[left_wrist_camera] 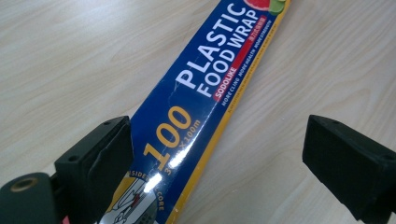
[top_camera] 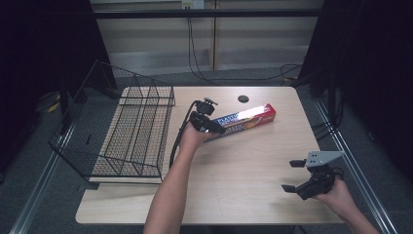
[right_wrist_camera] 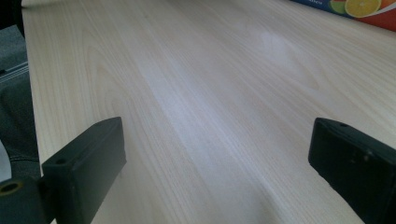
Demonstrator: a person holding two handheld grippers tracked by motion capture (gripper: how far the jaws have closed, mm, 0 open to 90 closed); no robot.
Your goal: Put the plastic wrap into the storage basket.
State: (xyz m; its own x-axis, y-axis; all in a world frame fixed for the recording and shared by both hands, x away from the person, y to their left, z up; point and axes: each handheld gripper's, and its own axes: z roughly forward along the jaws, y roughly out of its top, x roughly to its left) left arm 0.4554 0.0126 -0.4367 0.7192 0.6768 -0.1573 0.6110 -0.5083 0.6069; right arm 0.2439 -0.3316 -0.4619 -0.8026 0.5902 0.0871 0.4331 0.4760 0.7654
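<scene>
A long blue, yellow and red box of plastic food wrap lies flat across the middle of the far part of the wooden table. My left gripper hovers over the box's near left end, open. In the left gripper view the box runs up between the two black jaws, which stand wide apart, the left one close beside the box's edge. My right gripper is open near the table's right front, above bare wood. A corner of the box shows at the top right of the right gripper view.
A black wire basket lies on the table's left side, hanging over the left edge. A small dark round hole sits near the table's far edge. Cables run along the floor behind the table.
</scene>
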